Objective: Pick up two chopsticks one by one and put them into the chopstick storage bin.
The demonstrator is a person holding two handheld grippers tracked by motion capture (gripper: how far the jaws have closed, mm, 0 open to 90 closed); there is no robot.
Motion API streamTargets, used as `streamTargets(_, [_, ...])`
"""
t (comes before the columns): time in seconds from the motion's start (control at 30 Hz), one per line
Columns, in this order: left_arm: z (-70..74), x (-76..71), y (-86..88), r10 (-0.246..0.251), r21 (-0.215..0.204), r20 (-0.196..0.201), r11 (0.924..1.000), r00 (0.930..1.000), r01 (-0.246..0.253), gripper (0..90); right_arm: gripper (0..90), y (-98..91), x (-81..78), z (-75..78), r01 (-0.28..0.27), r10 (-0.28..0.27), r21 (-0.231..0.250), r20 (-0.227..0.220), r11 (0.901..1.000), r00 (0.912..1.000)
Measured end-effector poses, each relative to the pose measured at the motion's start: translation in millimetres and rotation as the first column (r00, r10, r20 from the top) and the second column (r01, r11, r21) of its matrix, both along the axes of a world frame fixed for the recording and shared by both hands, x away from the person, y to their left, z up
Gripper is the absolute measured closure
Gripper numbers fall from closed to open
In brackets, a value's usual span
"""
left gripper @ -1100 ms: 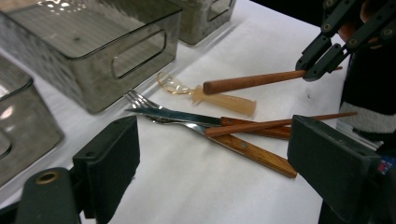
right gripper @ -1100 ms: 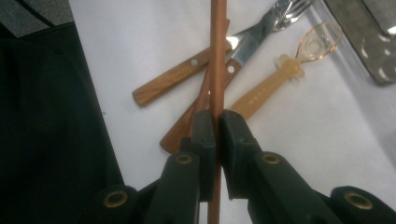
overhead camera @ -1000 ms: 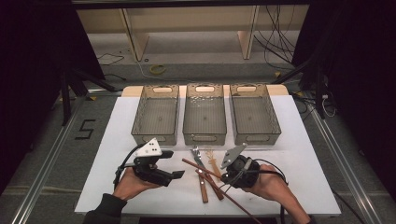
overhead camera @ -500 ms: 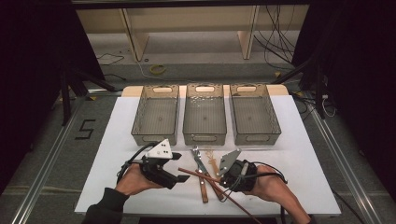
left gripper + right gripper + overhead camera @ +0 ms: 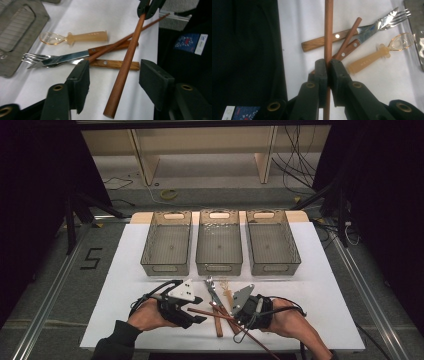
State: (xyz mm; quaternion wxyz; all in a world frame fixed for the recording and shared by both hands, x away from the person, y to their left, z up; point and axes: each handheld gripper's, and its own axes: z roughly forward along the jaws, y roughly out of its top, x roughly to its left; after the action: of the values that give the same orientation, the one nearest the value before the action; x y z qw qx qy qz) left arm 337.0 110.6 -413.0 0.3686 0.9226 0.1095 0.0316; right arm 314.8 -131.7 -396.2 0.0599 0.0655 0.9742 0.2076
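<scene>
One chopstick (image 5: 328, 37) is clamped in the right gripper (image 5: 327, 67) above the near cutlery pile, its free end between the released left gripper (image 5: 113, 77) jaws, apparently a handover needing them to close

A white surface (image 5: 125, 270) stands on a grey floor (image 5: 45, 270) in a dim room, with black darkness to both sides. Metal rails (image 5: 47, 297) run along the floor at left and right. A black "5" mark (image 5: 91, 258) lies on the floor at left. Beyond, pale wooden furniture legs (image 5: 142, 162) rise, with loose cables (image 5: 295, 160) and a yellowish tape roll (image 5: 168, 194) nearby.
</scene>
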Motion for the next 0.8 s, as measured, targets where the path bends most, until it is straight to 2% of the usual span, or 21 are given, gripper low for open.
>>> streamTargets(0.07, [-0.2,-0.5,-0.7,-0.012,-0.006,0.005,0.9999,0.9999,0.012,45.7,84.9,1.2,-1.6,-0.7,-0.001,0.001,-0.007,-0.005,1.0,1.0])
streamTargets(0.17, [-1.3,-2.3,-3.1,-0.035,0.023,-0.003,0.9991,0.9994,0.035,49.8,84.9,2.6,-1.8,-1.8,-0.013,0.013,-0.008,0.001,0.9999,0.9999])
streamTargets(0.4, [-3.4,-5.3,-6.6,-0.085,0.052,-0.031,0.9948,0.9959,0.087,57.7,84.9,4.0,-3.8,-1.0,-0.049,0.049,-0.02,-0.013,0.9986,0.9987])
streamTargets(0.5, [-5.5,-5.5,-7.2,-0.095,0.051,-0.041,0.9939,0.9946,0.097,62.4,84.9,5.0,-4.1,-2.5,-0.057,0.057,-0.015,-0.007,0.9983,0.9984])
streamTargets(0.57, [-5.7,-6.2,-7.9,-0.112,0.055,-0.046,0.9919,0.9927,0.114,65.8,84.9,5.2,-4.1,-2.1,-0.064,0.063,-0.034,-0.017,0.9974,0.9979])
streamTargets(0.8, [-6.9,-7.3,-8.2,-0.152,0.057,-0.057,0.9863,0.9868,0.155,77.4,84.8,6.1,-4.7,-3.6,-0.087,0.086,-0.043,-0.019,0.9953,0.9961])
